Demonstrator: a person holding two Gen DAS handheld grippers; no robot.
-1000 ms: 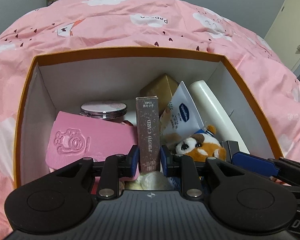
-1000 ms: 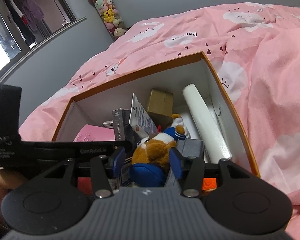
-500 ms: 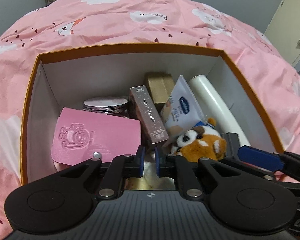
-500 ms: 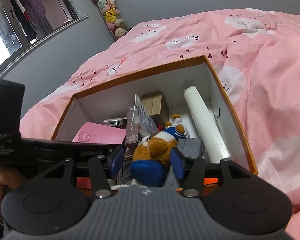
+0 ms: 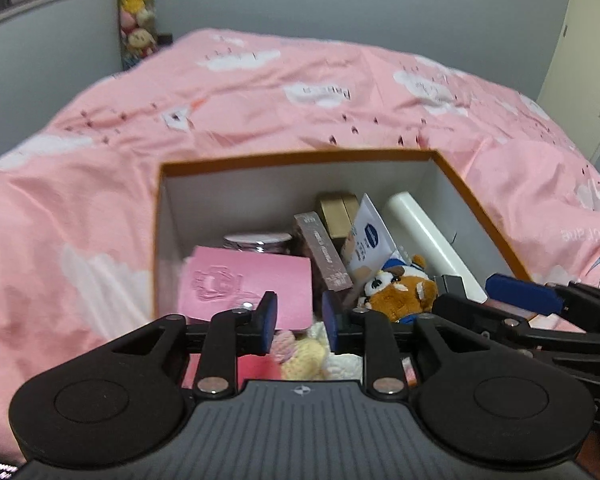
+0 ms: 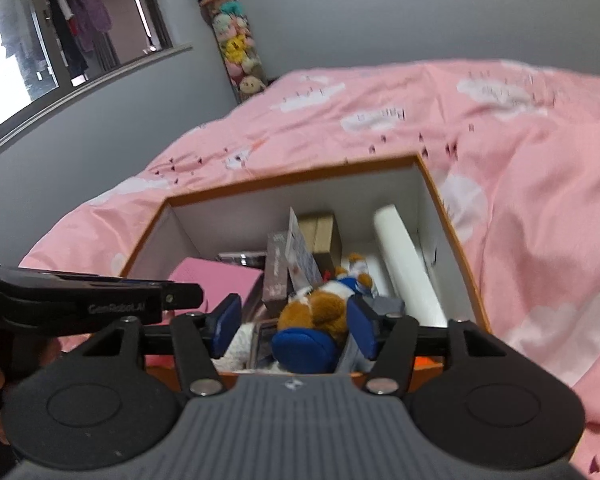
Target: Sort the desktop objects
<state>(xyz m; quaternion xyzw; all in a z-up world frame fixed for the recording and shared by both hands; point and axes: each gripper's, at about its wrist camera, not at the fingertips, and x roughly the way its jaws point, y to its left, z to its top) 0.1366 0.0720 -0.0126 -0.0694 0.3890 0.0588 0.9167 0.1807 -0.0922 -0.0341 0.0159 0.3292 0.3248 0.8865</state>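
Two hand-held grippers hang over the near edge of the box (image 5: 300,157): the left hand-held gripper (image 5: 298,322) is released with nothing between its fingers, and the right hand-held gripper (image 6: 294,322) is also released, its fingers either side of the plush (image 6: 320,310) without clearly touching. They hide the box's near end. Beyond lie a pink case (image 5: 248,280), photo-card box (image 5: 322,256), half-hidden tin (image 5: 258,242), packet (image 5: 366,240), white roll (image 5: 428,236) and gold box (image 5: 338,210). The bed (image 5: 260,92) behind is blurred.

Left claw (image 5: 298,322) parted, right claw (image 6: 292,330) wider — both empty

Box (image 5: 300,158) on bedspread (image 5: 260,92); wallet (image 5: 248,280) left, roll (image 5: 428,236) right (plush (image 5: 404,288) between).
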